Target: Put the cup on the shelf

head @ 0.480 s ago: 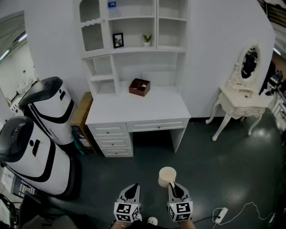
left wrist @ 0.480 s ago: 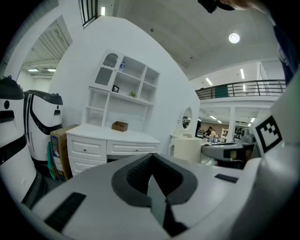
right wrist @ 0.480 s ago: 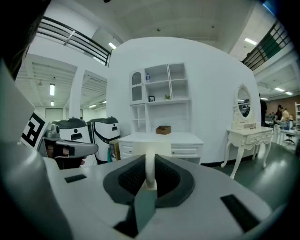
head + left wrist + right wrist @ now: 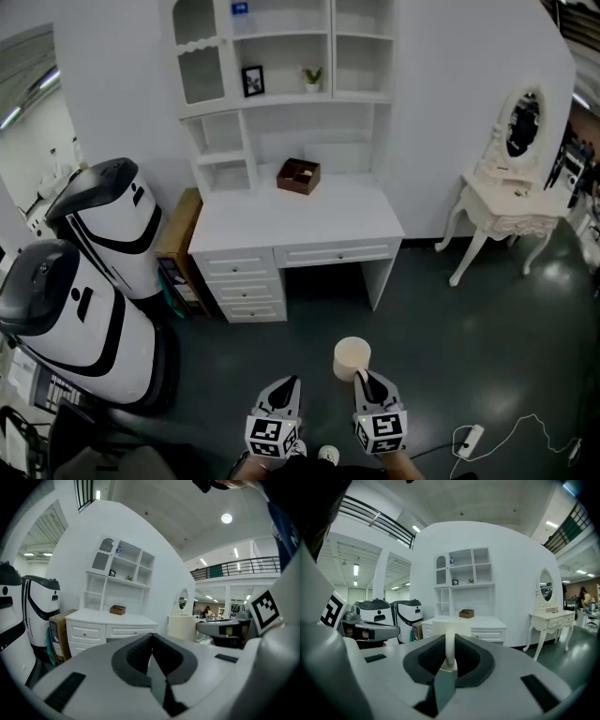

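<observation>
Two grippers sit side by side at the bottom centre of the head view, above the dark floor (image 4: 450,347). The left gripper (image 4: 287,384) carries nothing. The right gripper (image 4: 362,377) has the cream cup (image 4: 352,356) at its tip, so the cup hangs upright over the floor in the lower centre, well apart from the white desk (image 4: 319,220) in mid-frame. A white shelf unit (image 4: 330,56) rises from the back of the desk into the upper centre. One of its shelves bears a small picture frame (image 4: 251,81) and a potted plant (image 4: 313,78). A brown box (image 4: 298,175) rests on the desk below. Two white-and-black machines (image 4: 108,225) fill the left side, and a white dressing table (image 4: 511,202) with an oval mirror stands at the right edge.

In the left gripper view, the jaws are pressed together at lower centre with nothing between them. The cup shows just right of centre, with the right gripper beside it. The desk and shelf unit stand far off, left of centre.

In the right gripper view, the jaws are clamped on the cup's handle (image 4: 449,652) at centre frame. The cup's body sits just beyond the jaws, with the desk and shelf unit well behind it.
</observation>
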